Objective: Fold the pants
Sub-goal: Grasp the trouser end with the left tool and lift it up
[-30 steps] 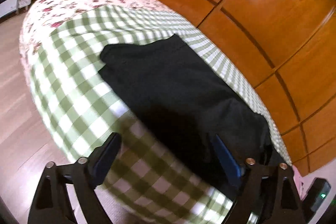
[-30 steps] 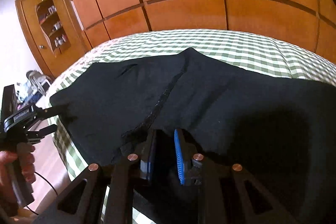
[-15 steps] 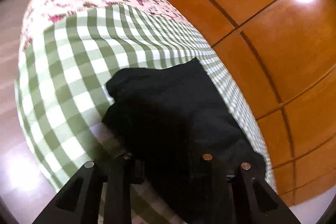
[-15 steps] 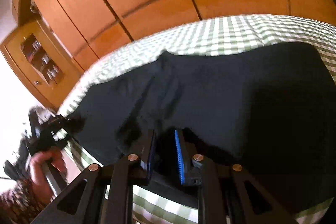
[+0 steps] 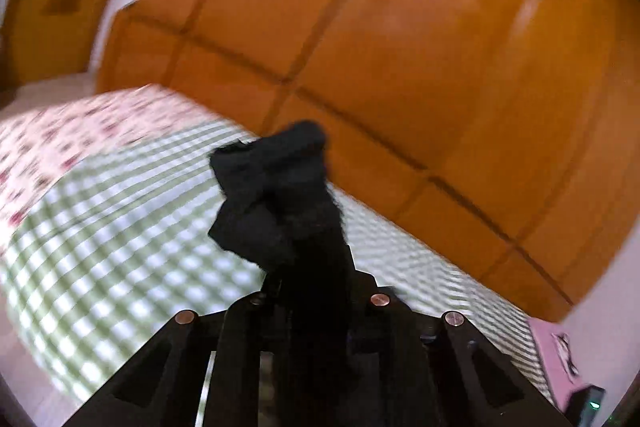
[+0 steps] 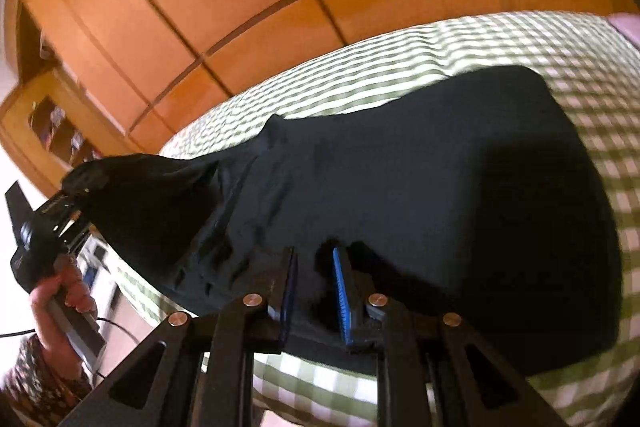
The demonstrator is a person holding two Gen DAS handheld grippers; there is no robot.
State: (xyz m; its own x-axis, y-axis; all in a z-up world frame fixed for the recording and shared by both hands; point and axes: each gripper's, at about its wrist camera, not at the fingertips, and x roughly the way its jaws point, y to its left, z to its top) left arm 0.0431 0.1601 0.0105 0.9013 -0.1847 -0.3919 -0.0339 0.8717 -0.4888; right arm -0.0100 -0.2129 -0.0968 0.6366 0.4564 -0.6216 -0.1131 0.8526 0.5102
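Note:
Black pants (image 6: 400,167) lie spread on the green-checked bed cover (image 6: 440,43). My right gripper (image 6: 314,267) is shut on their near edge, dark cloth filling the gap between the blue pads. My left gripper (image 5: 312,267) has its jaws closing on a bunched end of the pants (image 5: 276,187), which sticks up out of the fingers well above the checked cover (image 5: 120,247). In the right wrist view that left gripper (image 6: 68,195) holds the raised corner at far left, with a person's hand (image 6: 52,291) around its handle.
Orange wooden wardrobe panels (image 5: 400,67) run along the far side of the bed. A floral sheet (image 5: 60,143) covers the bed's far end. A pink item (image 5: 556,343) lies at lower right. A wooden shelf cabinet (image 6: 56,131) stands at left.
The left gripper went from wide open over the pants' end to closed on it, then rose, lifting that corner off the bed. The right gripper kept its grip and rolled sideways.

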